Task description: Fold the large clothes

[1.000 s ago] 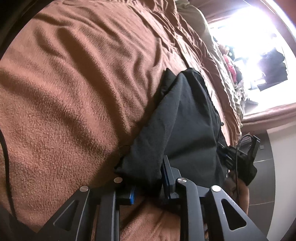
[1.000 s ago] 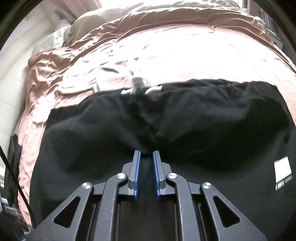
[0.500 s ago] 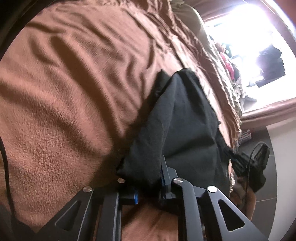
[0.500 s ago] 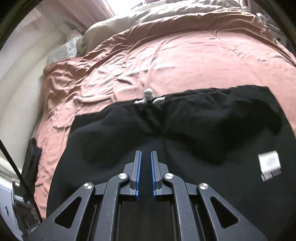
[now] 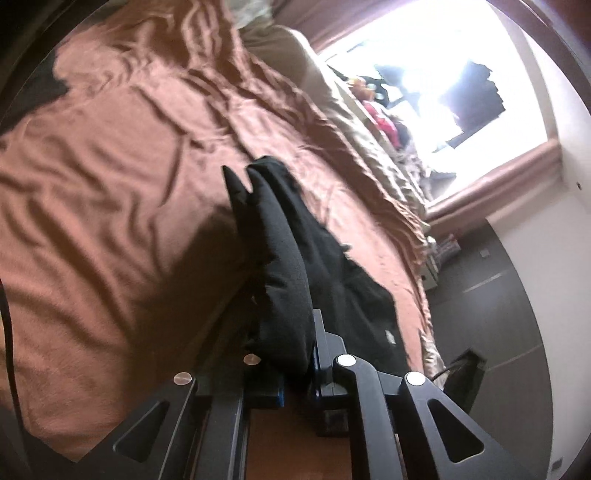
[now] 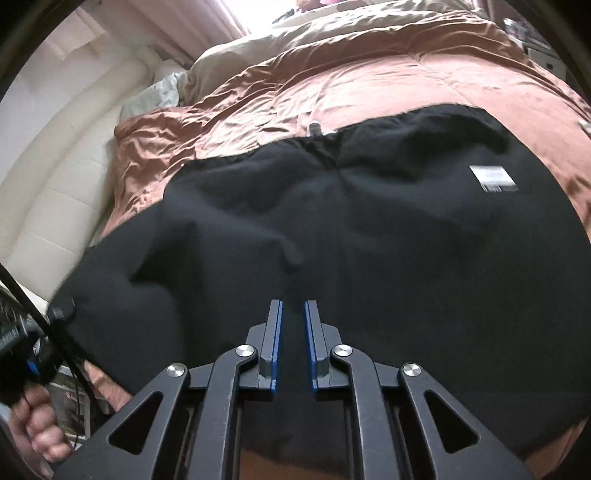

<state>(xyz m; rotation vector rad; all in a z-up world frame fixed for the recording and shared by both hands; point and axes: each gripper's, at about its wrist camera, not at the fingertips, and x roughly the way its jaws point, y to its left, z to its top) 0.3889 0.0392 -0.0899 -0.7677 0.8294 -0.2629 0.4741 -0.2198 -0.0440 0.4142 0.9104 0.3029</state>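
Note:
A large black garment [image 6: 369, 229] lies spread on a brown bedspread [image 6: 351, 74], with a white label [image 6: 493, 178] on its right side and a pale drawstring [image 6: 316, 128] at its far edge. My left gripper [image 5: 295, 332] is shut on a fold of the black garment [image 5: 284, 258] and holds it lifted off the bed. My right gripper [image 6: 293, 314] hovers over the garment's near part, jaws a narrow gap apart with nothing between them. The left gripper [image 6: 33, 350] and the hand holding it show at the lower left of the right wrist view.
The brown bedspread [image 5: 110, 184] is rumpled. A beige duvet [image 6: 332, 33] and a cream headboard [image 6: 62, 147] lie at the far and left sides. A bright window [image 5: 443, 85] and dark floor [image 5: 498, 295] lie beyond the bed edge.
My left gripper has lifted the held fold up off the bed. My right gripper has risen and pulled back, so more of the garment shows.

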